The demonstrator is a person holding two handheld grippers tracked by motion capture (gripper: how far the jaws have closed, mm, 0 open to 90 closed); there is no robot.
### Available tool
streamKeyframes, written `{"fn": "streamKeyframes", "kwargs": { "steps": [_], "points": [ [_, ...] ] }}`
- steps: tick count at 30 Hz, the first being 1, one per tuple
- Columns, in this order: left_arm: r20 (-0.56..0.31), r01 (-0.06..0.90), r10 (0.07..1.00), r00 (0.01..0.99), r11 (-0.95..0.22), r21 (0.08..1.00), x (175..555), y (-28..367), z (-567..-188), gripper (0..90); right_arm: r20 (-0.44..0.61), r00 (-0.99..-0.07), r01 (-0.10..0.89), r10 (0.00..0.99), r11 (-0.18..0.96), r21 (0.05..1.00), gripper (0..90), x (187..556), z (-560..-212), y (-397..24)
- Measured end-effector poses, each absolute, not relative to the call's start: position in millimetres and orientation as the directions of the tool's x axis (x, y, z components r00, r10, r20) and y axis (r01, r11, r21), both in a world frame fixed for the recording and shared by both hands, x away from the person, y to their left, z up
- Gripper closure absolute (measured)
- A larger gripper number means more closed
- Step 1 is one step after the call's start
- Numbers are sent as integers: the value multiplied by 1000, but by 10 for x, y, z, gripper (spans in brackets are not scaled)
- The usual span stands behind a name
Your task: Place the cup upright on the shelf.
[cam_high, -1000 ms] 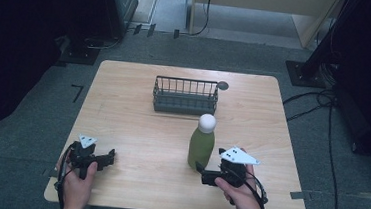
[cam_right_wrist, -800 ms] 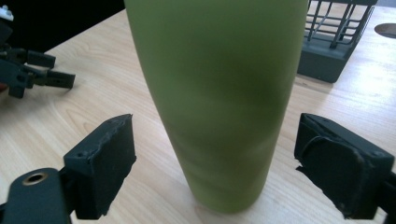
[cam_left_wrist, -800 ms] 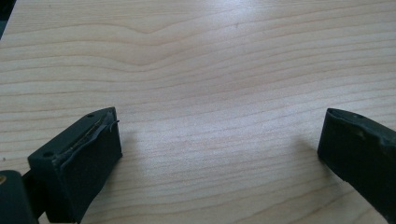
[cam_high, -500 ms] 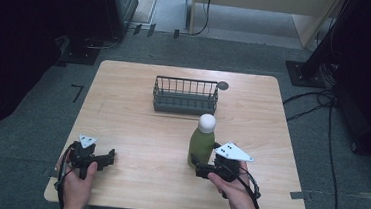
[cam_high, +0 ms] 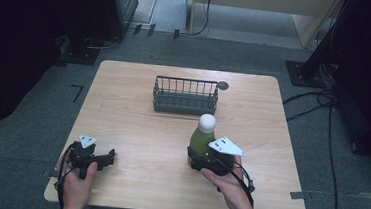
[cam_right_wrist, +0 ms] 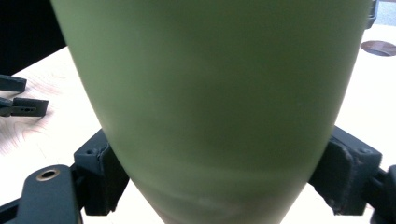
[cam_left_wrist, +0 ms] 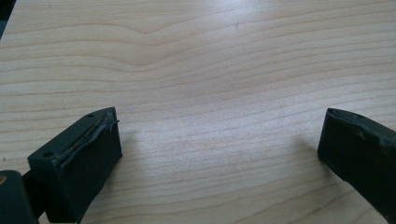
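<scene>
We see the right tongs [cam_high: 195, 159], just closing, pinch the olive-green white-capped bottle [cam_high: 202, 138] upright on the pale wooden worktop [cam_high: 132, 115]; lifting toward the dark wire basket [cam_high: 185, 95] remains. Left tongs [cam_high: 108, 157] rest spread.

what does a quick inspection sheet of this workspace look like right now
surface: light wooden table, bare wood between the things
job's things: green bottle with a white cap, upright; dark wire basket behind it, nothing seen inside
clutter: small dark round spot beside the basket
grippers: right gripper has just been closing, pads on the bottle's sides; left gripper open over bare wood
cables: black ones trail from each gripper; more on the floor at right
surroundings: grey floor, dark stands, a pale cabinet
</scene>
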State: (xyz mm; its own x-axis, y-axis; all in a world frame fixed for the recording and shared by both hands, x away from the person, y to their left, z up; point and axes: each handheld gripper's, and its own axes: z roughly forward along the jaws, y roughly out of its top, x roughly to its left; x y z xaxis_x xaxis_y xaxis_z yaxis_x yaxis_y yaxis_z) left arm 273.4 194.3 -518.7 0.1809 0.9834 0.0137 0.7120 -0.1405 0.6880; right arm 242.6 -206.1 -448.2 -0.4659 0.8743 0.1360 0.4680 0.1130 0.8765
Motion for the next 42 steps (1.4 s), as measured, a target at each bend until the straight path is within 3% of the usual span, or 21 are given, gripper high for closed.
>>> {"fn": "streamKeyframes", "kwargs": {
  "steps": [21, 42],
  "points": [
    [13, 711, 984, 180, -140, 689, 2734, 1943, -5187, 0, 99, -469, 423, 877, 125, 898, 202, 2561, -4271, -2033],
    [12, 711, 984, 180, -139, 689, 2734, 1942, -5187, 0, 58, -402, 366, 914, 102, 925, 203, 3184, -3842, -1980]
  ]
}}
